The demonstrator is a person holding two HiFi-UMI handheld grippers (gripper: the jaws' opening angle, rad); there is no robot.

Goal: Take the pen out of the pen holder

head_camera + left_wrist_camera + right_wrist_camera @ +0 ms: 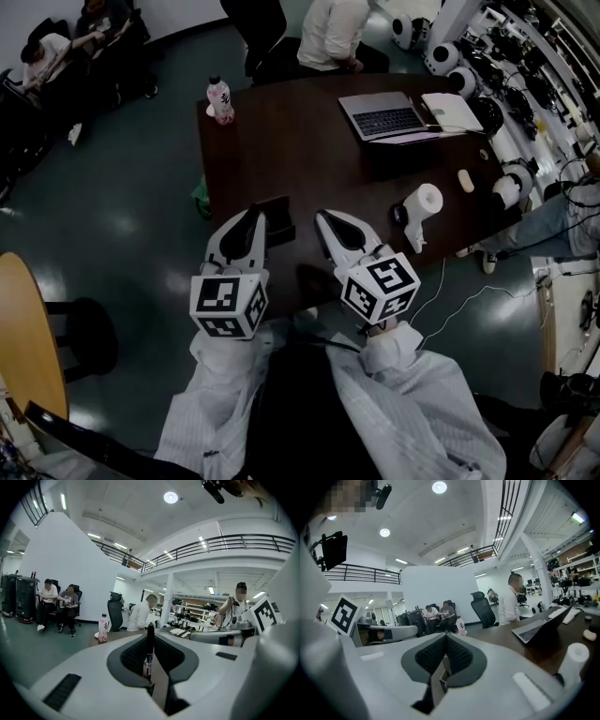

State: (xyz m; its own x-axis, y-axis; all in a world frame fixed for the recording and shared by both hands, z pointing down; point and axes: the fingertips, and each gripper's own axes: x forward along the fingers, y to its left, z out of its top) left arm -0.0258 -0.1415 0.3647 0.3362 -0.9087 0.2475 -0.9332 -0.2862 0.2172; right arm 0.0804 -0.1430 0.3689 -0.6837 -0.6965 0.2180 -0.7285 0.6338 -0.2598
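Note:
In the left gripper view, a black pen (pixel 150 649) with a white label stands upright, and my left gripper (pixel 150 638) is shut on it. The head view shows that left gripper (pixel 253 219) raised over the near edge of the dark table (pixel 309 141). A dark box-shaped pen holder (pixel 278 217) sits between the two grippers' tips. My right gripper (pixel 326 221) hangs just right of the holder. Seen in its own view, the right gripper (pixel 446 637) has its jaws together with nothing between them. The head view does not show the pen itself.
On the table's far side are an open laptop (pixel 389 117), a white notebook (pixel 452 111) and a pink bottle (pixel 221 99). A white paper roll (pixel 427 201) stands at the right edge. A person in white (pixel 333 33) sits at the far end. A wooden table (pixel 23 328) lies left.

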